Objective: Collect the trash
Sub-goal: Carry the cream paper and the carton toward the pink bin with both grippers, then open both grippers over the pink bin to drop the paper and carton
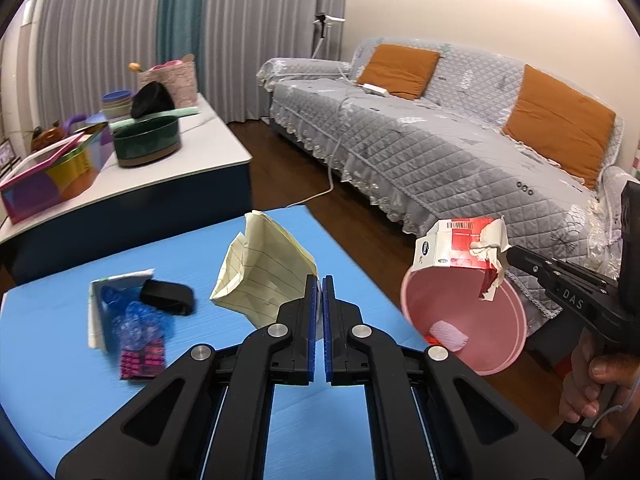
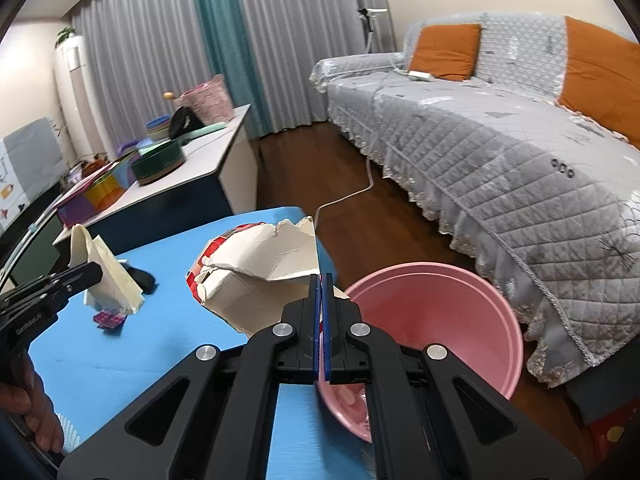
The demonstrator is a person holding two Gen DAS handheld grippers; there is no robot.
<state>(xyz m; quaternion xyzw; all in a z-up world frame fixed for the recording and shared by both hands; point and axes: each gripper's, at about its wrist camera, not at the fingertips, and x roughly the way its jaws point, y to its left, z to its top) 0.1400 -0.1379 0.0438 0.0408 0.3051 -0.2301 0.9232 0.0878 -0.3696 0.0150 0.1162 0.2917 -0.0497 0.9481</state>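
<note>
Left gripper (image 1: 319,280): jaws nearly closed, pinching the lower corner of a crumpled yellow lined paper (image 1: 262,268), held up clear of the blue table (image 1: 340,432). Same paper seen from the right wrist view, standing up from the left gripper's tips.

Right gripper (image 2: 323,280): jaws pressed together on a torn flap of a red-and-white carton (image 2: 248,280), which hangs over the near rim of the pink bin (image 2: 500,320). Bin sits off the table's right edge, beside the grey quilted sofa (image 1: 460,160). A small pale pink scrap (image 1: 448,336) lies at its bottom.

On the table, left side: black pouch (image 1: 168,298), blue mesh wrapper (image 1: 136,320) over a white booklet (image 1: 96,312). A white counter (image 1: 208,148) behind carries pots and boxes.
</note>
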